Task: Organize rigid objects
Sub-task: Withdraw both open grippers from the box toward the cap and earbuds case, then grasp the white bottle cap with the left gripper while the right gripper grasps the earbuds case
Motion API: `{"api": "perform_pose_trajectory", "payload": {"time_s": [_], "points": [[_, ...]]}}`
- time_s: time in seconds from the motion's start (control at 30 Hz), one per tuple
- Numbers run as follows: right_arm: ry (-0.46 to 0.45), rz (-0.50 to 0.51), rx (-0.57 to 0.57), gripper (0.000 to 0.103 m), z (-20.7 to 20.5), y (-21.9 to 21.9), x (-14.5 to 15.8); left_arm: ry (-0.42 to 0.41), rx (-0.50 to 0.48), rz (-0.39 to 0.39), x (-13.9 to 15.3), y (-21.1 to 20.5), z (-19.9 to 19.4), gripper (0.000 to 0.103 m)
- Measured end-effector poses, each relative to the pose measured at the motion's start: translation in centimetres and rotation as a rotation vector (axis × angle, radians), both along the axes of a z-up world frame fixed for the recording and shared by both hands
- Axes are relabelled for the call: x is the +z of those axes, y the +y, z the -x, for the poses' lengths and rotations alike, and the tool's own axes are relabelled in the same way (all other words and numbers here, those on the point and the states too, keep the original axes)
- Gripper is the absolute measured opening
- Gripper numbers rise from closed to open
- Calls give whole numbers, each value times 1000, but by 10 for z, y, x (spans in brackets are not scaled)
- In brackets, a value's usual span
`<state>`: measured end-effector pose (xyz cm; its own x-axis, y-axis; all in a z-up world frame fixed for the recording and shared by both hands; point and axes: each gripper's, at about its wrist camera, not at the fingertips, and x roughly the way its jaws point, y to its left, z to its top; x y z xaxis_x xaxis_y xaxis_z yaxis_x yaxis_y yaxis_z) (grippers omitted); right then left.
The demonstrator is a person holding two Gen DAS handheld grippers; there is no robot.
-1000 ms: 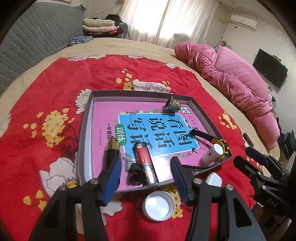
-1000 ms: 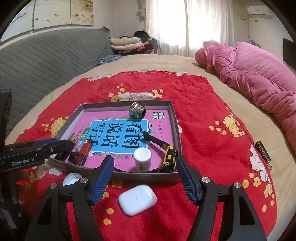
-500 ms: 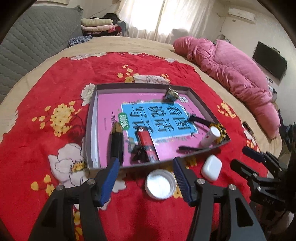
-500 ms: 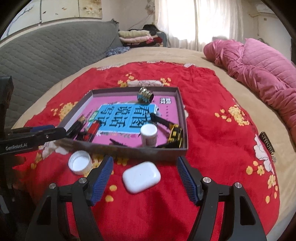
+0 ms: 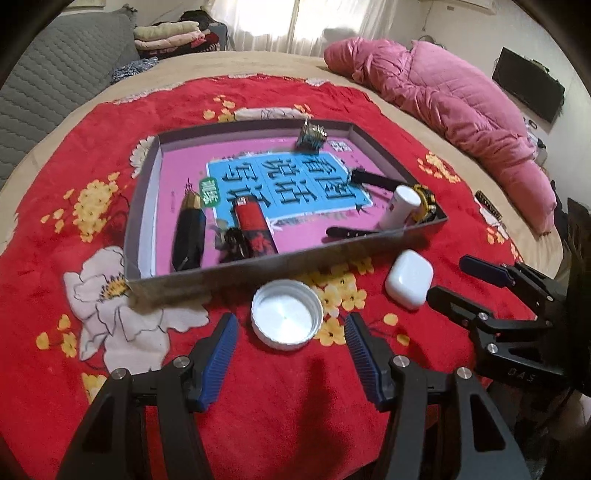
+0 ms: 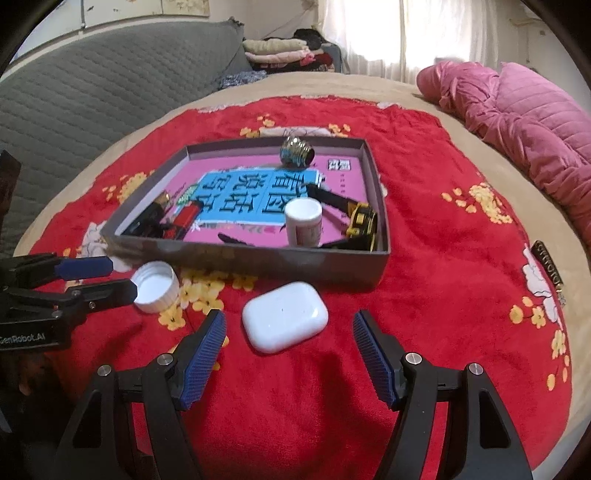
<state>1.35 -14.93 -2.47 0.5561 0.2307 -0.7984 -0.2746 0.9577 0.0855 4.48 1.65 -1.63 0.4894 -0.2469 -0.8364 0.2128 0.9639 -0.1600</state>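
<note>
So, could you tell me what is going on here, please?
A person is tidying small items into a shallow box on a red blanket. Both hand-held grippers are open and empty. The left hand-held gripper is lined up on a white cap; the right hand-held gripper is on a white earbud case. Both items lie outside the box.

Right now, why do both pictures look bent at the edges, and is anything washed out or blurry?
Left wrist view: fisheye bulge with dark corners, the curtained window glares white, and the metal piece in the box smears with blur. Right wrist view: same curve, window blown out, white case sharp.
</note>
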Motion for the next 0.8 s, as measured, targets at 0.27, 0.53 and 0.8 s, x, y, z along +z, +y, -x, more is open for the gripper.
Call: {"api": "perform_pose_trajectory", "payload": {"time_s": [0.27,0.53,0.8], "points": [[30,19,48,73,-10,4,-23,46,-7,-16,-19,-3,-2,59],[11,38,106,75,-23,9,-40,63,15,-9,-31,-2,-12,59],[7,30,126,76,-33,12,-46,61,30,-17,-39,-5,-20,59]]}}
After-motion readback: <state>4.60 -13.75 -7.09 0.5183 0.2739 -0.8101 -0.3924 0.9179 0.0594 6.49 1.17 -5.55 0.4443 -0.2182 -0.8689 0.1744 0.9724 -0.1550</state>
